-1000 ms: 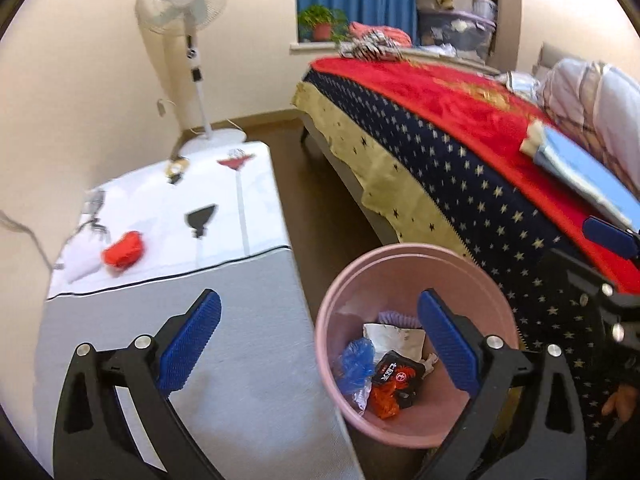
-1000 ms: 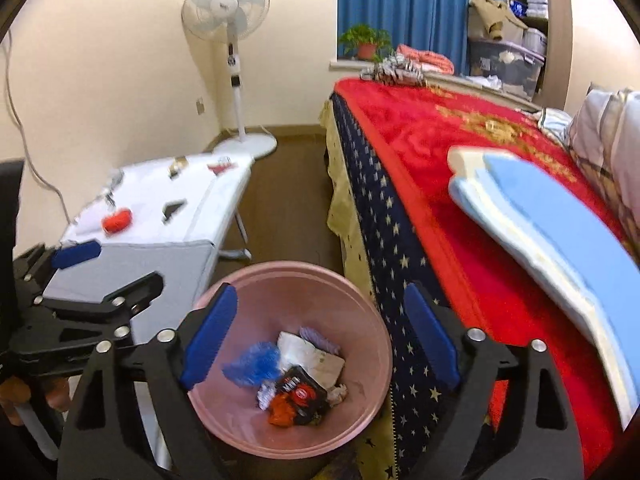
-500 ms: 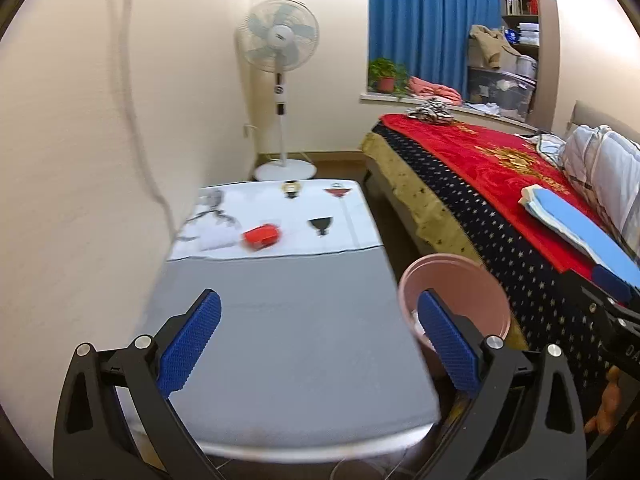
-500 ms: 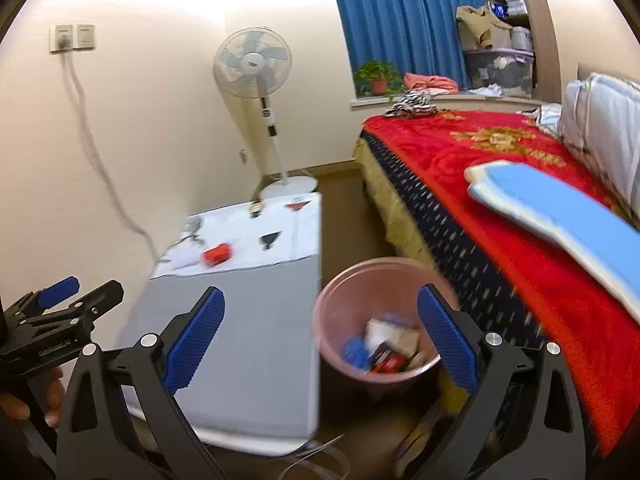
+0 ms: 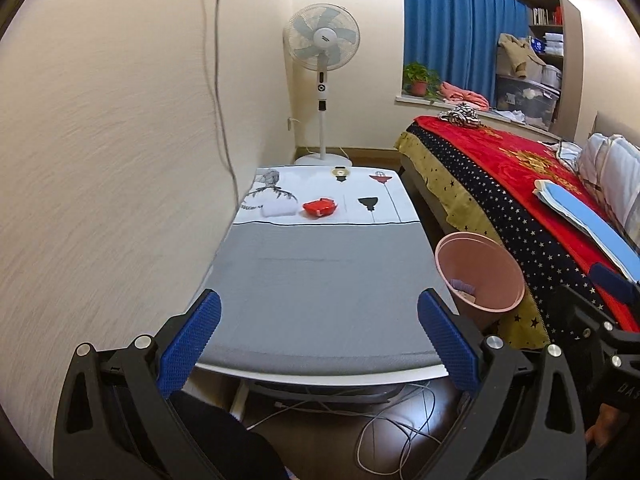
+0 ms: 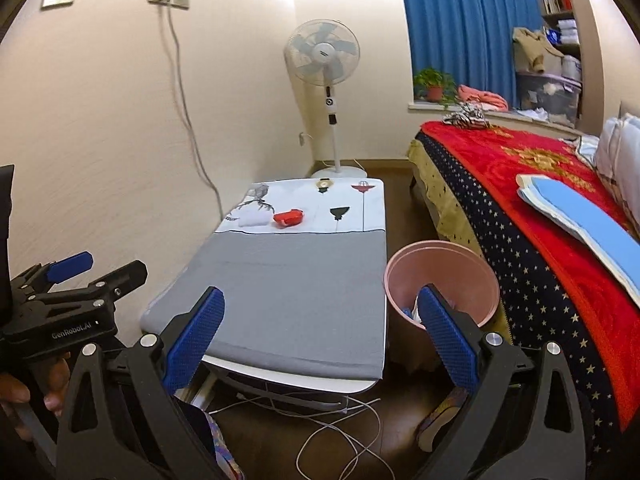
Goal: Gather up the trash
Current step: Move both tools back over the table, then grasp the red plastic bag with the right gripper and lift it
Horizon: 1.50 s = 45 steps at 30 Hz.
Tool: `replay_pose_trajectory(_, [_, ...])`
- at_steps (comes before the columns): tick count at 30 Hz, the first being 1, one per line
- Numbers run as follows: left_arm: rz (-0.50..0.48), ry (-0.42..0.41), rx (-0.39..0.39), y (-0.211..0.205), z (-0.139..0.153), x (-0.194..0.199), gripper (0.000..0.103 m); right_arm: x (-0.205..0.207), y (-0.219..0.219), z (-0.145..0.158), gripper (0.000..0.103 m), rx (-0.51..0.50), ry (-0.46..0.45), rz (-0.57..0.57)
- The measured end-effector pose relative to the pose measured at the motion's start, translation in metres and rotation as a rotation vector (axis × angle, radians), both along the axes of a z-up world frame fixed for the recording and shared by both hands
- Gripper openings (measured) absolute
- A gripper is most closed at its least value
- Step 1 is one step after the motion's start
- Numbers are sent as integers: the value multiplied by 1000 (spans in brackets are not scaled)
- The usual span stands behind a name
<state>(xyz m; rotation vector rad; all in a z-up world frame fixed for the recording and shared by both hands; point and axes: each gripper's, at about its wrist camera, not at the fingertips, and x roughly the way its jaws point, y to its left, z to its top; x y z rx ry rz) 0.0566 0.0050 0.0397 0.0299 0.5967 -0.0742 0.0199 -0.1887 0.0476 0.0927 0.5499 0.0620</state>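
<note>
A bed [image 6: 532,216] with a red blanket fills the right side; a low table [image 5: 320,280] with a grey and white cover stands against the wall. Between them sits a pink trash bin [image 6: 442,280], scraps inside. A red wrapper [image 5: 319,207] lies at the table's far end. Both grippers point slightly downward, the left gripper [image 5: 319,342] and right gripper [image 6: 320,336] spread wide and empty.

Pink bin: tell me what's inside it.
In the right wrist view the pink bin shows a bit of blue and white trash at the bottom, partly hidden by a gripper finger. The bin's near wall covers the rest, so the full contents cannot be seen.
</note>
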Motion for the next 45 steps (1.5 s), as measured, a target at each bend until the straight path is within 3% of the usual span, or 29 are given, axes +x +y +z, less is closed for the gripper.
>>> replay_pose_trajectory(11, [23,-5,-1,8,-1,-5,96,0,11,1,95,-18,5,27])
replay_pose_trajectory(24, [34,38,12,3,-20,45,95,47,6,-13,95,-50,28,7])
replay_pose_trajectory(29, [83,8,64,6,-17,97,95,98,2,-14,95,-72,4,-22])
replay_pose_trajectory(36, [191,18,57,20,-28,197,96,198,3,-23,95,-78,-28,-11])
replay_pose_trajectory(45, [317,14,109,59,-46,278,95,338,38,-86,95,-78,9,50])
